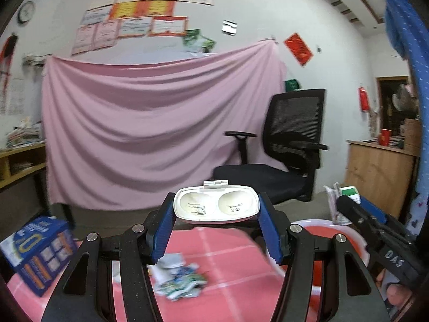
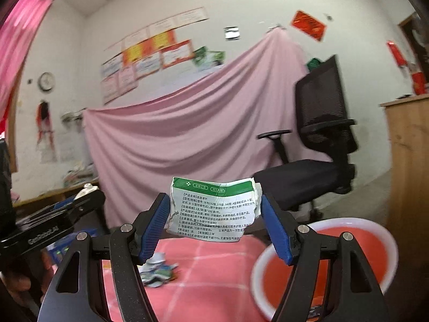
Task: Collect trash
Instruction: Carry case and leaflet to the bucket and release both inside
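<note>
A modest office: mesh desk chair (image 1: pixel 292 145), wall certificates (image 1: pixel 139 18) (paper stacks (image 1: pixel 24 134) too).

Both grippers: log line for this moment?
left gripper: shut on white plastic case | right gripper: shut on crumpled medicine box | basin: below right

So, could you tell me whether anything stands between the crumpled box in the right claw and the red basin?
Nothing visible does. The right claw holds the crumpled box in the air, and the red basin sits below and to its right on the pink cloth, open-topped. The loose wrappers lie to the left, off that path.
</note>
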A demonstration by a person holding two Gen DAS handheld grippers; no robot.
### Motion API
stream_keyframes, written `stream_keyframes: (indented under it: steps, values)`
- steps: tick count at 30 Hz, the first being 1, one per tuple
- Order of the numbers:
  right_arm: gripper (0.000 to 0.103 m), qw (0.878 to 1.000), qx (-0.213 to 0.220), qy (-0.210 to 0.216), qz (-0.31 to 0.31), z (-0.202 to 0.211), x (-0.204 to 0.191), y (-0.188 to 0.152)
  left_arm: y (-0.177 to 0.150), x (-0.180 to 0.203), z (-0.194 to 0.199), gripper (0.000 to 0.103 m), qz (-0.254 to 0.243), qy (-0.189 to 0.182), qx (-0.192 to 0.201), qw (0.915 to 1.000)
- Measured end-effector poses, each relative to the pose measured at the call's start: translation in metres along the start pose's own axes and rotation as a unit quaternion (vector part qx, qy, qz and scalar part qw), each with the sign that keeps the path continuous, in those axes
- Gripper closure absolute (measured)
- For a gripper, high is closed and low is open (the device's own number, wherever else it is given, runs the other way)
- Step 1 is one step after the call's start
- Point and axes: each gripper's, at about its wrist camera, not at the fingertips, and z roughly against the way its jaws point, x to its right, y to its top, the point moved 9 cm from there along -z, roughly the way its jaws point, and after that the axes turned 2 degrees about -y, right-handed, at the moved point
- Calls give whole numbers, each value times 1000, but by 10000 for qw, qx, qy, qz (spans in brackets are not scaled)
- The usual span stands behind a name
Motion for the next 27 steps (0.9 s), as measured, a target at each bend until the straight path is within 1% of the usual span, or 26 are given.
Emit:
stream_keyframes:
  steps: [5,10,14,19,27]
  values:
    - [34,9981,-93,-557,-261,2,42,-1,-5,49,-29,49,-172,-613,-365,9973]
    - [34,9920,-251,-1031,-689,1,83,-6,-16,87,-58,49,-221,-995,-765,9918]
    - [34,9854,-416,-1275,-1048,3,107,-14,-22,103,-75,49,-169,-1146,-1024,9880]
    - [34,9806,-574,-1395,-1255,3,120,-21,-36,115,-95,49,-8,-1273,-1471,9809]
    - [32,9706,-930,-1598,-1541,-6,138,-35,-59,127,-123,49,322,-1502,-2152,9644]
